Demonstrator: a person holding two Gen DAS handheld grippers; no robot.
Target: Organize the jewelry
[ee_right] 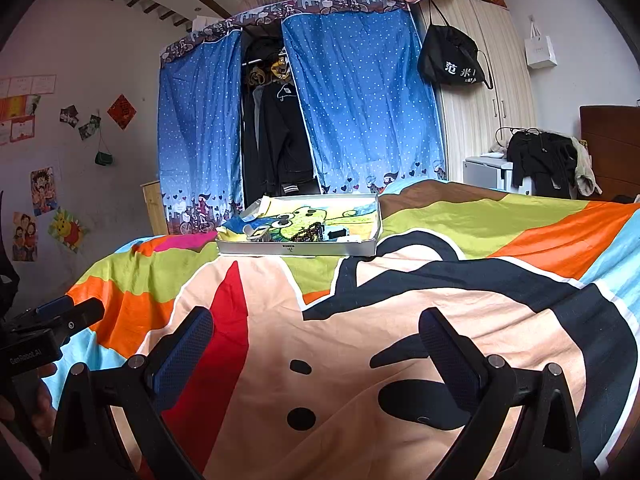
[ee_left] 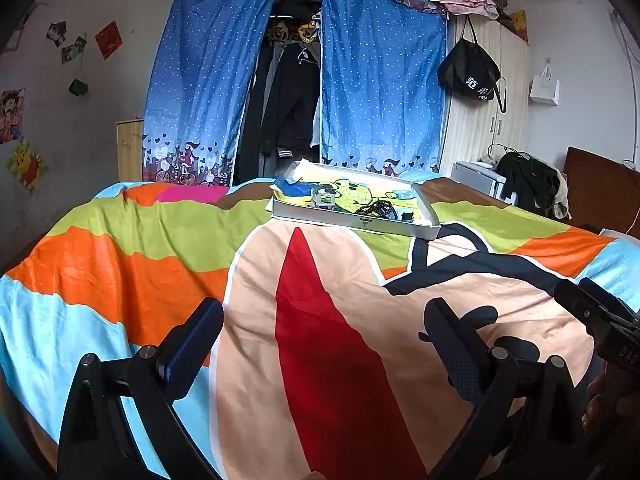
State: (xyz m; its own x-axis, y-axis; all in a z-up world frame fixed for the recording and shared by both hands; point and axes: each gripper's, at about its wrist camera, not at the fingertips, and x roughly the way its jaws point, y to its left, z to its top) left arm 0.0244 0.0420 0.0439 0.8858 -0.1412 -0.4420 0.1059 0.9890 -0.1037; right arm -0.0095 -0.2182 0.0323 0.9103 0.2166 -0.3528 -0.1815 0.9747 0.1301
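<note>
Well ahead of both wide-spread, empty claws, left gripper (ee_left: 324, 344) and right gripper (ee_right: 316, 344), beads (ee_right: 308, 233) sit in the tray (ee_right: 296, 249); whether sorting is pending or finished, I cannot tell.

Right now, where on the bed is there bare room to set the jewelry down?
The bedspread lies bare between both open grippers (left gripper, right gripper) and the white tray. The tray's near side is crowded with dark beads and small items; its far side is covered by a frog-print cloth.
</note>
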